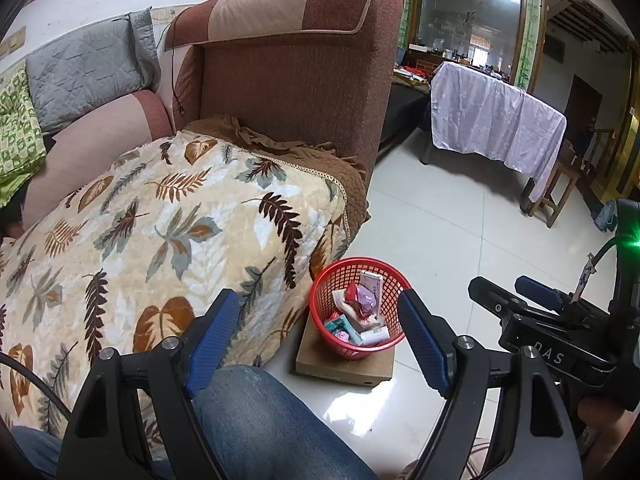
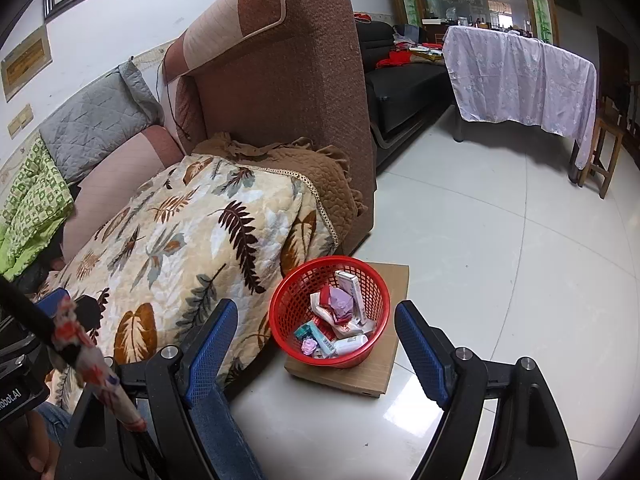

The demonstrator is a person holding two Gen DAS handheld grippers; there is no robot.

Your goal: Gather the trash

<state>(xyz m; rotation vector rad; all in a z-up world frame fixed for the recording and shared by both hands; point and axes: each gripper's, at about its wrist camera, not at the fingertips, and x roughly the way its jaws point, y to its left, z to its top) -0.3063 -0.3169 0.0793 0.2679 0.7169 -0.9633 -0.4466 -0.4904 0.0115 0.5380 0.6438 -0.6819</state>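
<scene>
A red mesh basket [image 1: 394,280] [image 2: 292,300] stands on a flat cardboard box [image 1: 320,360] [image 2: 386,372] on the floor beside the sofa. Inside it lie several bits of trash [image 1: 362,312] [image 2: 340,316]: small cartons, wrappers, a pink crumpled piece. My left gripper [image 1: 320,336] is open and empty, held above a person's knee, short of the basket. My right gripper [image 2: 316,340] is open and empty too, just in front of the basket. The right gripper's body [image 1: 548,320] shows at the right of the left wrist view.
A brown sofa [image 1: 288,92] [image 2: 280,92] holds a leaf-patterned blanket [image 1: 160,232] [image 2: 192,232], grey and green cushions. A person's jeans-clad leg [image 1: 256,424] lies under the left gripper. A table under a lilac cloth [image 1: 496,120] [image 2: 520,76] stands across the white tiled floor [image 1: 440,220] [image 2: 480,260].
</scene>
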